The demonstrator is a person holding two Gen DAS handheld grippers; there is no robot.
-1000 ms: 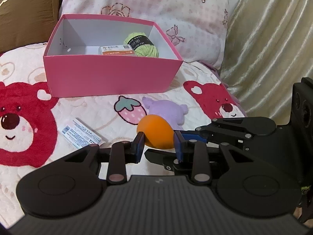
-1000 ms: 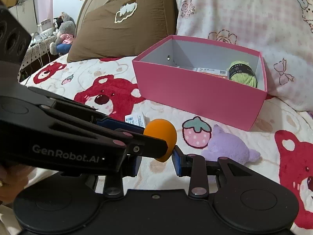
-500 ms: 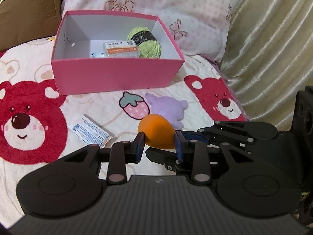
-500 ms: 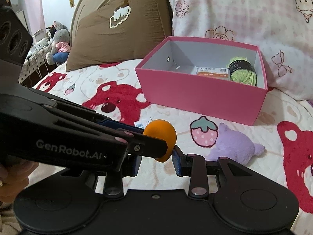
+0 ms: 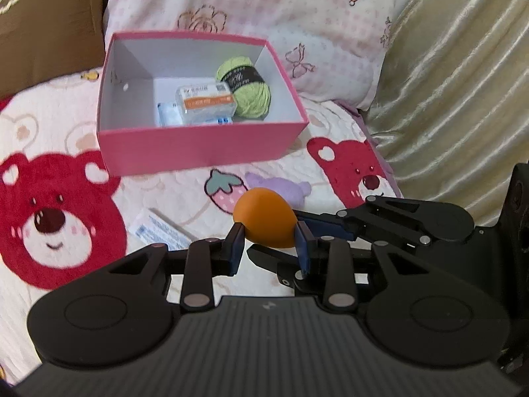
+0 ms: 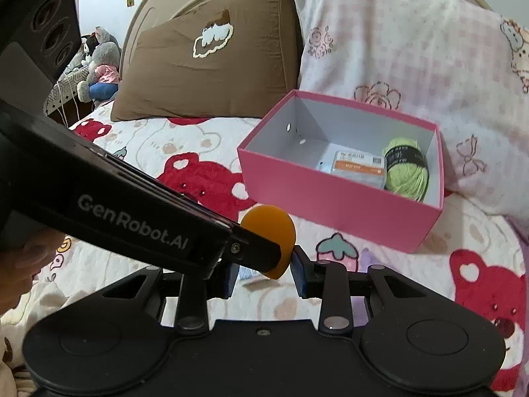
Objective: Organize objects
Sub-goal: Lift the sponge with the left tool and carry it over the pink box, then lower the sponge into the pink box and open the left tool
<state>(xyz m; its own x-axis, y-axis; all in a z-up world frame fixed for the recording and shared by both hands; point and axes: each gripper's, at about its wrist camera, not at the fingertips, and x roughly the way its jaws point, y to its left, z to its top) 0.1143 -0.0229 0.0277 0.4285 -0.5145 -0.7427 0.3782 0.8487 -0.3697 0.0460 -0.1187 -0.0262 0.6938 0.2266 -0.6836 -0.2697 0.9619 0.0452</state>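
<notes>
Box interior (image 5: 145,99) likelier nearer; bedspread (image 5: 49,152) lower

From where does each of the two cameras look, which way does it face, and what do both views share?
Left wrist: sits on the left gripper, looking down the bed at the pink box; the right gripper crosses from the right.
Right wrist: sits on the right gripper, facing the box and pillows; the left gripper and a hand show at left.
Shared: orange egg held by both jaws, box, green yarn.

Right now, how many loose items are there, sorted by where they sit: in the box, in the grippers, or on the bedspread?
In the pink box: 3 (green yarn, orange-label pack, blue-white packet)
In the grippers: 1 (orange egg)
On the bedspread: 2 (purple plush, flat packet)
Total: 6
</notes>
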